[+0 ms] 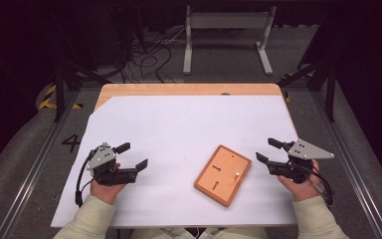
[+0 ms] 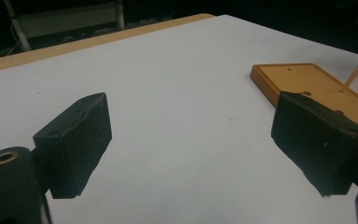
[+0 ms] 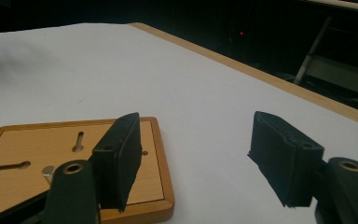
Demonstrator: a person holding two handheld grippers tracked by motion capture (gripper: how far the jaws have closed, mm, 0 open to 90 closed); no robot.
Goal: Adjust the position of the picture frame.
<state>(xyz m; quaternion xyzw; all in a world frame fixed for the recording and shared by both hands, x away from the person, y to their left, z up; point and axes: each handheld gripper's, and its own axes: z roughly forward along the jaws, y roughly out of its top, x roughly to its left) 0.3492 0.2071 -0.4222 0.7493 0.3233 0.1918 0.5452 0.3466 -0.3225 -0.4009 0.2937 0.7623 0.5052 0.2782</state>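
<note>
Orange-brown wood marks the board (image 1: 223,175), which lies flat and askew on the white sheet (image 1: 179,129) at the near right of the table (image 1: 189,89). Two slots and a small upright peg (image 1: 236,175) are seen on its face. The right gripper (image 1: 268,150) is held just right of the board, jaws spread wide and empty. The left gripper (image 1: 132,155) is kept well apart at the near left, jaws likewise wide with nothing between them. The peg seems the likely target, so the right gripper should probably be brought in low over the board, centred on the peg, and closed gently. The board could be steadied at its left edge by the left gripper.
</note>
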